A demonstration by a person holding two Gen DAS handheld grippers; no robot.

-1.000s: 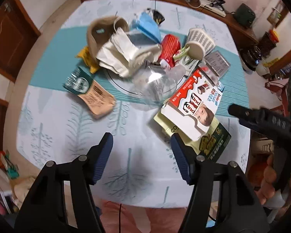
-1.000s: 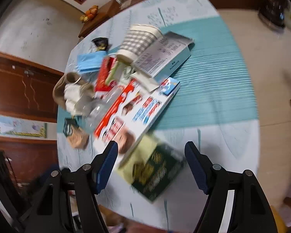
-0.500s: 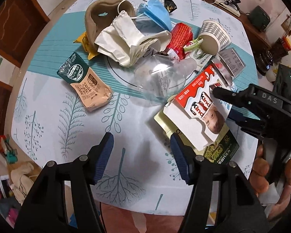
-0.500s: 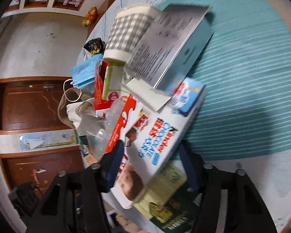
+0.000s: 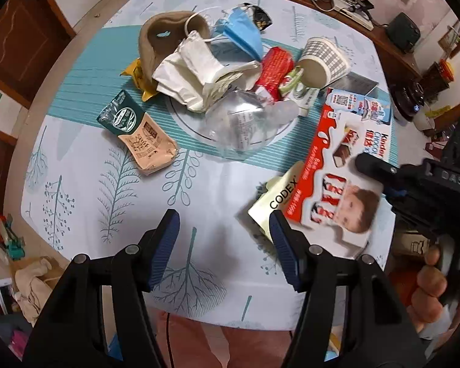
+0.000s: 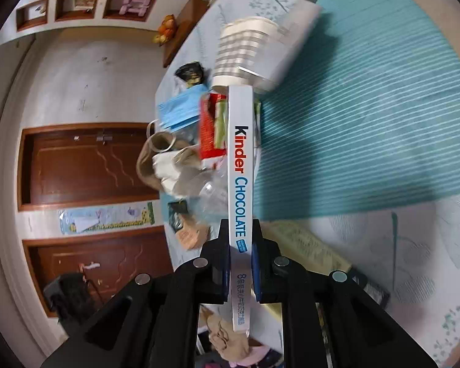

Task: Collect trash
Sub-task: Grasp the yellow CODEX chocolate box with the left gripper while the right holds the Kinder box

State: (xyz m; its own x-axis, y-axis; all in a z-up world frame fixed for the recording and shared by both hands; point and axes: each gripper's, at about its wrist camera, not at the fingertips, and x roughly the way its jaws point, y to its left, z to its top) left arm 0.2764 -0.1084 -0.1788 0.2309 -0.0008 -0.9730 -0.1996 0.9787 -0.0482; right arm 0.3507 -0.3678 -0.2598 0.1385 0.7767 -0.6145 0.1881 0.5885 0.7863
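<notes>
Two tools work over a round table [image 5: 76,190] heaped with trash. The right tool [image 6: 240,254] is closing its jaws on the thin edge of a flat Kinder Chocolate box [image 6: 240,165], pads against both faces; the spine reads "Kinder CHOCOLATE" in black, red and blue, with Chinese print below. From the left wrist view that box [image 5: 343,171] lies at about three o'clock on the table, red and white with a printed child's picture, over a pale packet lettered "CODEX" [image 5: 276,196]; the right tool's body shows "DAS", a hand [image 5: 429,285] gripping it below. The left tool [image 5: 224,233] stands wide, nothing between its blue pads, above bare tablecloth at six o'clock. Toward the centre lie a crushed clear plastic bottle [image 5: 245,122], a red wrapper [image 5: 274,70], a checked paper cup [image 5: 325,61] on its side and empty as far as its mouth shows, a blue face mask [image 5: 242,33], crumpled white paper [image 5: 199,73], and at nine o'clock a green and tan pouch [image 5: 138,135], its writing too small to read.
</notes>
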